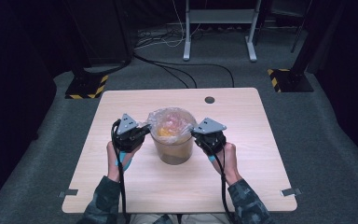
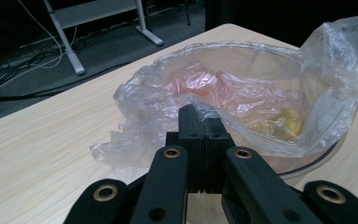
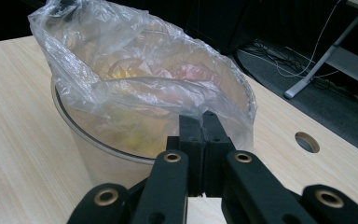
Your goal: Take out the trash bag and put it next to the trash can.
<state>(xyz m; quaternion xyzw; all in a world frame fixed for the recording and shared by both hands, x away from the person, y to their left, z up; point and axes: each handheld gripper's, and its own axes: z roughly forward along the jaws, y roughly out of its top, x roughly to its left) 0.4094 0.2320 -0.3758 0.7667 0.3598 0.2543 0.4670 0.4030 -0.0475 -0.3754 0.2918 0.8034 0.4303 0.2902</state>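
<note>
Room: dark all round, grey carpet, cables trailing past a white frame [image 1: 219,28] at the back, and two black-and-yellow striped feet [image 1: 86,87] off the far table corners.
Table: pale wood table [image 1: 135,186], a round cable hole [image 1: 209,100] beyond the right gripper.
Bin: see-through round bin [image 1: 173,150] sitting dead centre, right between the two grippers.
Bag: clear bag [image 1: 170,122] lining the bin, its edge bunched and crumpled over the rim on both sides.
Inside: something pink [image 2: 191,79] and something yellow [image 2: 279,123] down in the bag; I can't make out what they are.
Left gripper: left gripper [image 2: 199,116] at the bin's left rim, jaws pressed tight together, clenched on a fold of the bag where it spills over the edge.
Right gripper: right gripper [image 3: 200,122] at the opposite rim, jaws clamped the same way, pinching the bag's edge just above the bin wall.
From above: left gripper [image 1: 145,129] and right gripper [image 1: 194,131] point inward at each other with the bin between their tips.
Hands: left hand [image 1: 117,156] and right hand [image 1: 226,156] low over the table on the near side of the grippers, camouflage sleeves [image 1: 247,200] at the near edge.
</note>
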